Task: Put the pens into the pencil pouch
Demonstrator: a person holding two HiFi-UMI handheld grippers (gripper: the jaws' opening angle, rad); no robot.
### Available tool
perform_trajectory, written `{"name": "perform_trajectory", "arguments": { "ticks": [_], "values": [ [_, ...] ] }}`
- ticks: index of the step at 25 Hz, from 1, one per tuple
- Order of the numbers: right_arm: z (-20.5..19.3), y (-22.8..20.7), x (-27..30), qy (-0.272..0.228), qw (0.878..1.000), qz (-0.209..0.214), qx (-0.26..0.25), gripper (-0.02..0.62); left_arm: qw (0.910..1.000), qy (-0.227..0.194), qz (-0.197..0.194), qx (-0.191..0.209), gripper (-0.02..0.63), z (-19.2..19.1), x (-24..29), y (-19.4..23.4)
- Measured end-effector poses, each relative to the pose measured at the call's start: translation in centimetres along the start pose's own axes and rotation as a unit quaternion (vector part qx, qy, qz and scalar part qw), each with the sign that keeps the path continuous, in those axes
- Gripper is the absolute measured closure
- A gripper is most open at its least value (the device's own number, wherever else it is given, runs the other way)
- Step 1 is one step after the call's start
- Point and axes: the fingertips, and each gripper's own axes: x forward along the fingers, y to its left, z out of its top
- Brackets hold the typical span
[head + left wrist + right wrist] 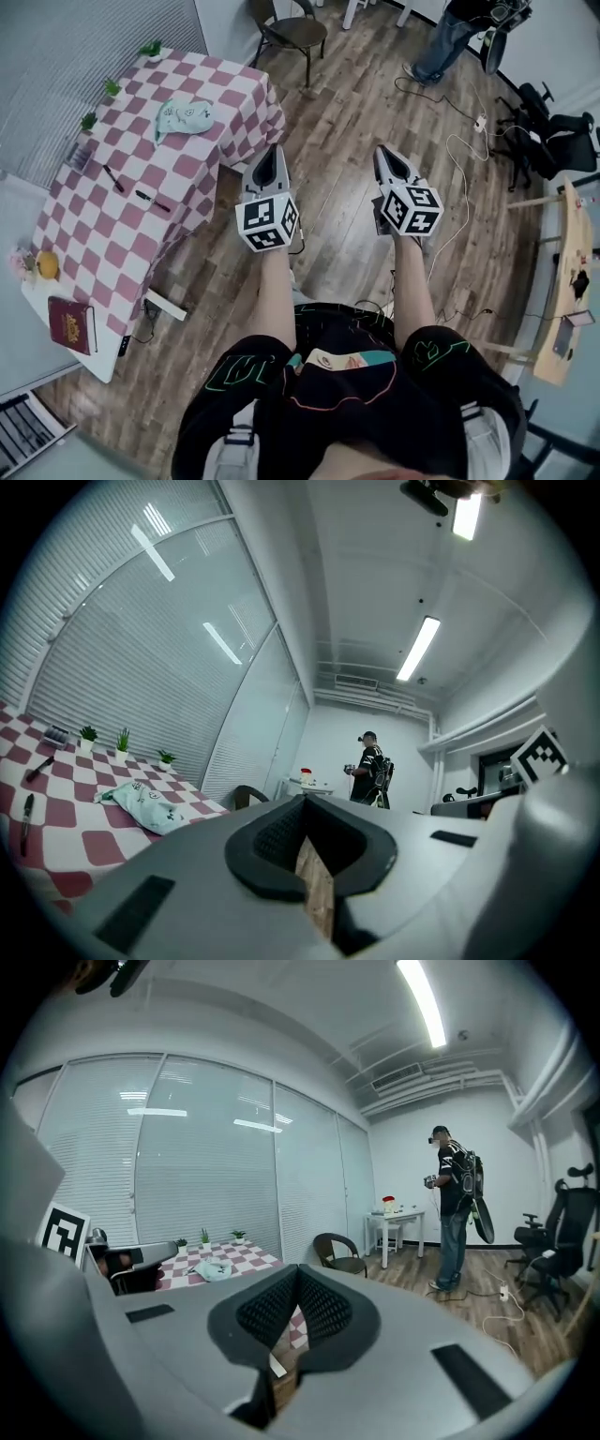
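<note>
A pale green pencil pouch [185, 116] lies on the pink-and-white checked table [103, 253] at the left of the head view. Two black pens [113, 178] [151, 200] lie on the cloth in front of it. The pouch [141, 803] and a pen [26, 819] also show in the left gripper view. My left gripper [269, 161] and right gripper [389, 160] are held side by side over the wooden floor, right of the table, both shut and empty. The pouch [213, 1270] appears far off in the right gripper view.
A dark red book [72, 324], an orange object [47, 264] and small potted plants [112, 88] sit on the table. A brown chair [291, 34] stands beyond it. A person [450, 36] stands at the far side. Cables [450, 178] run across the floor; office chairs [548, 131] at right.
</note>
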Motion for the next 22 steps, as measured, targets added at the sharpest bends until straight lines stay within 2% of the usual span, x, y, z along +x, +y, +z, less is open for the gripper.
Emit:
{"name": "perform_trajectory", "arguments": {
  "ticks": [5,10,14,17,22],
  "values": [
    [2.3,2.6,5.5,0.005,0.999,0.020,-0.024,0.592,0.9994,-0.005,0.028,-0.019,0.606,0.8,2.2,4.9],
    [2.5,6.3,10.0,0.016,0.998,0.051,-0.039,0.592,0.9971,-0.008,0.066,-0.037,0.606,0.9,2.8,10.0],
    [3.0,8.4,12.1,0.021,0.996,0.074,-0.046,0.592,0.9961,0.000,0.088,-0.008,0.607,1.2,2.2,11.9],
    [2.8,10.2,13.6,0.025,0.994,0.092,-0.046,0.592,0.9943,-0.002,0.107,-0.009,0.606,1.5,1.3,13.7],
    [2.8,14.7,16.0,0.022,0.988,0.144,-0.053,0.592,0.9869,-0.013,0.161,0.001,0.606,2.9,-1.6,17.9]
  ]
}}
